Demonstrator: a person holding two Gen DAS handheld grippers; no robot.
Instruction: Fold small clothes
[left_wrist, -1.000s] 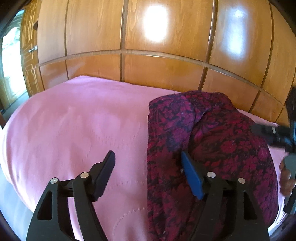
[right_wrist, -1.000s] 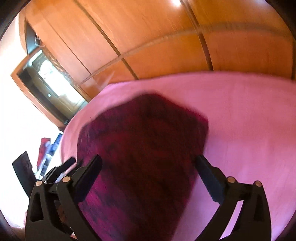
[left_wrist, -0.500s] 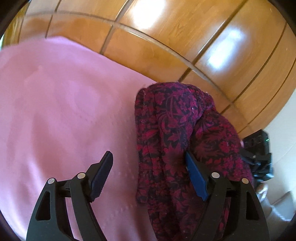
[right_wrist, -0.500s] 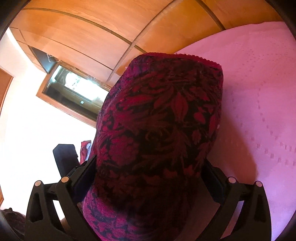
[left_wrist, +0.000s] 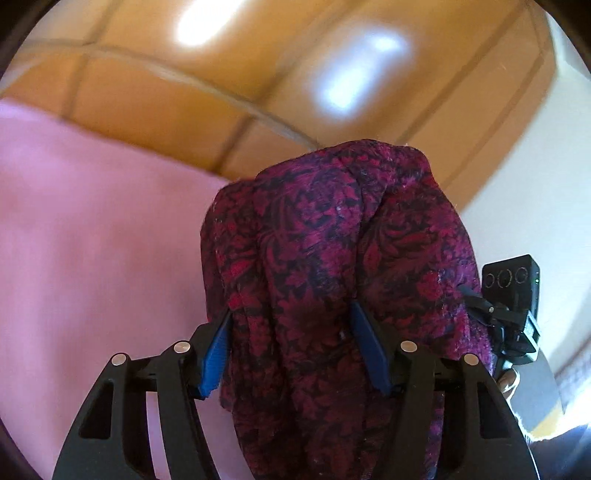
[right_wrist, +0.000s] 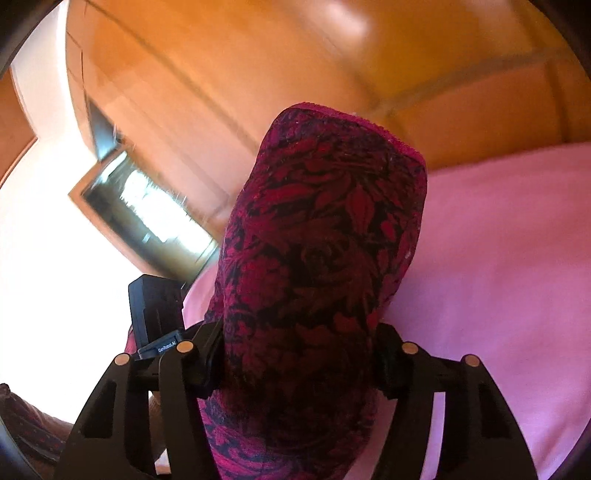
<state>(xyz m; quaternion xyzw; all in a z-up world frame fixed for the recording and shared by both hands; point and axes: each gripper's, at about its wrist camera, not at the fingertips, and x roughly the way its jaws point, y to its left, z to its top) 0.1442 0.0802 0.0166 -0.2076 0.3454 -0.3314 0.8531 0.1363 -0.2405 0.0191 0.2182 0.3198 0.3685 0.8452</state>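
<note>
You are gripping the dark red cloth (left_wrist: 332, 258) in both grippers above the pink bedcover (left_wrist: 92, 240). The left gripper (left_wrist: 291, 343) and right gripper (right_wrist: 299, 354) have just been closing and are clamping its folds.

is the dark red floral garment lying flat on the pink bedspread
No, the garment stands bunched up between the right gripper fingers, above the pink bedspread.

The garment (left_wrist: 332, 258) is a dark cloth printed all over with crimson and magenta leaves and flowers on black, and in the right wrist view (right_wrist: 325, 258) the leaves read redder and larger. It lies over a plain pale pink bedspread (left_wrist: 92, 258), backed by glossy honey-orange wooden panels (left_wrist: 184, 103) with darker seams and white glare patches. The left tongs (left_wrist: 291, 343) are black with bright blue pads and silver rivets, and the right tongs (right_wrist: 299, 354) are black with the same silver rivets.
</note>
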